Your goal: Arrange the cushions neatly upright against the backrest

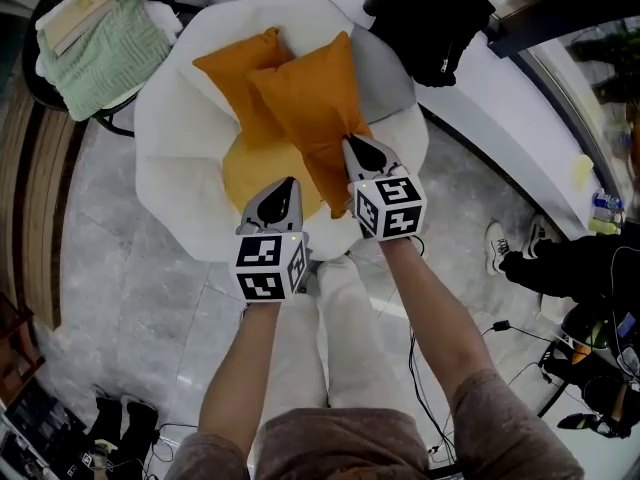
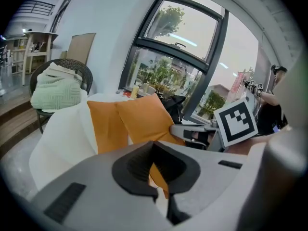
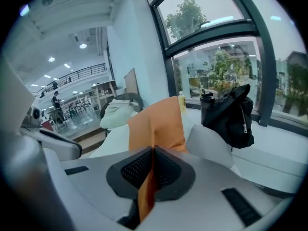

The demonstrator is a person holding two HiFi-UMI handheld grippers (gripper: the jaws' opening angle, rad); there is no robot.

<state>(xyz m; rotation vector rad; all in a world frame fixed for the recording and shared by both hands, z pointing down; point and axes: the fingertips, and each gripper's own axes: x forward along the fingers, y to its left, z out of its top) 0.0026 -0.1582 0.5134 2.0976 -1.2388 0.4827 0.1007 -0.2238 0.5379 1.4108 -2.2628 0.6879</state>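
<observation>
A white round armchair (image 1: 170, 158) holds two orange cushions. The rear orange cushion (image 1: 232, 73) leans on the backrest. The front orange cushion (image 1: 310, 108) lies tilted over it, and my right gripper (image 1: 352, 144) is shut on its near edge, with orange fabric (image 3: 147, 191) pinched between the jaws (image 3: 153, 150). A yellow seat pad (image 1: 250, 173) lies under them. A pale grey cushion (image 1: 385, 68) sits at the back right. My left gripper (image 1: 289, 183) hovers over the seat pad beside the front cushion, its tips (image 2: 153, 146) together with nothing clearly between them.
A dark wicker chair with a folded green blanket (image 1: 100, 53) stands at the left. A black backpack (image 1: 430, 23) rests on the white window ledge (image 1: 520, 118) behind the armchair. A person's shoes (image 1: 505, 248) and cables (image 1: 500, 328) are on the floor at the right.
</observation>
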